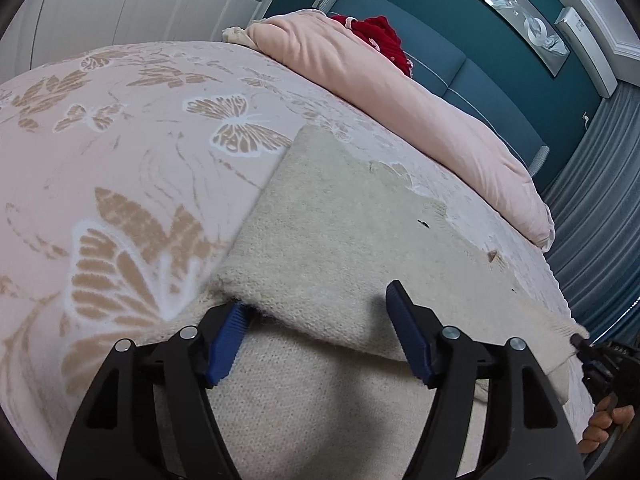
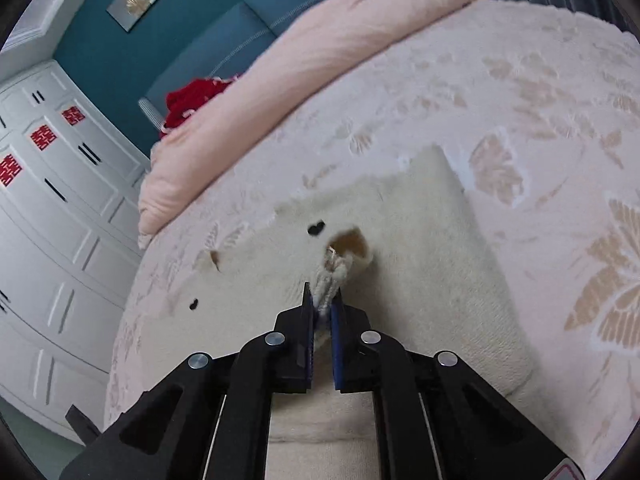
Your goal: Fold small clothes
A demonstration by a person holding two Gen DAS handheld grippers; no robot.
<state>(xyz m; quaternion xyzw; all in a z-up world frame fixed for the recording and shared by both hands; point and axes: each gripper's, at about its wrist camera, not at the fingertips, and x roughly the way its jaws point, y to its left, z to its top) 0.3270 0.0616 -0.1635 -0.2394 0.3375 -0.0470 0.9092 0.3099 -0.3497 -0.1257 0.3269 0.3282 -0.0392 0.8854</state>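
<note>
Two grippers work over a wide bed point(image 1: 120, 128) whose pink cover is patterned with tan butterflies. Along its far side lies a long pink quilt roll point(image 1: 400, 92), with a red garment point(image 1: 384, 36) behind it against the teal headboard point(image 1: 500, 64). On the cover in front of you lies the cream knit garment point(image 1: 340, 232), partly folded, one layer lapped over another near the tools. Your left gripper point(image 1: 316, 316) stands with its blue pads wide apart above the folded edge, and they press on nothing. Your right gripper point(image 2: 322, 300) is nearly closed, pinching a bunched cream strip of the knit. Small dark and tan marks point(image 2: 316, 227) dot the knit beyond it.
</note>
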